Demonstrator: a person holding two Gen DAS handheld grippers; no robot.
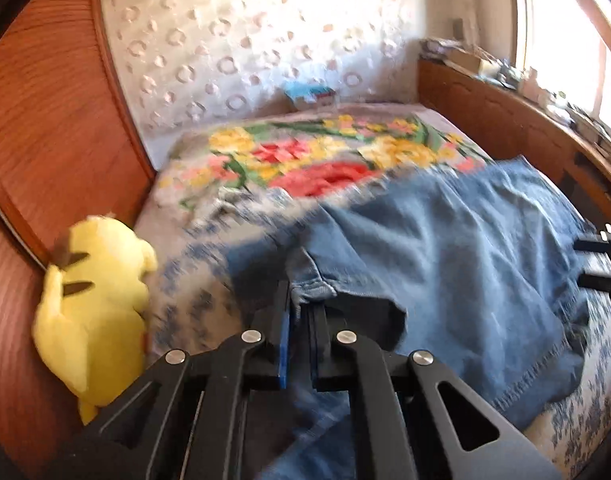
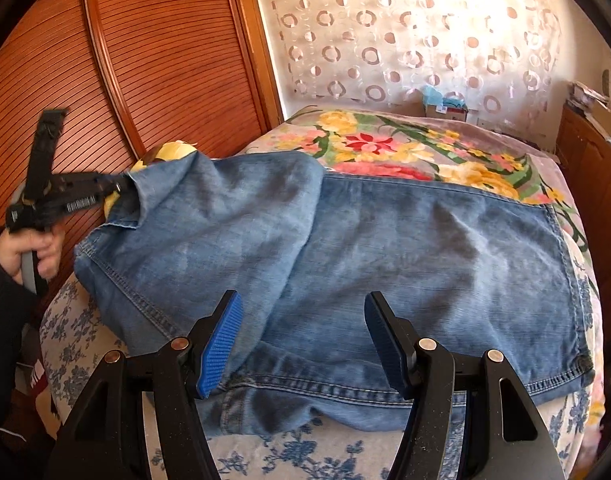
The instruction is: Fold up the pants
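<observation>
Two hand-held grippers work over a pair of blue denim pants [image 2: 385, 248] spread across a bed with a flowered blanket [image 2: 385, 144] and a blue-and-white floral sheet [image 2: 289, 456]. At left, the left gripper [image 1: 303, 308] has its blue-padded jaws pinched shut on a seamed edge of the denim, raising that end of the pants off the bed; from the right wrist camera a hand [image 2: 27, 252] in a dark sleeve grips its handle. Nearer the bed's front edge, the right gripper [image 2: 301, 320] hovers with its jaws spread apart just above the pants, holding nothing. Beside the wooden louvred wardrobe [image 2: 145, 60] lies a yellow plush toy [image 1: 93, 312], which in the right view appears partly hidden behind the lifted fabric, though blur makes that hard to confirm
</observation>
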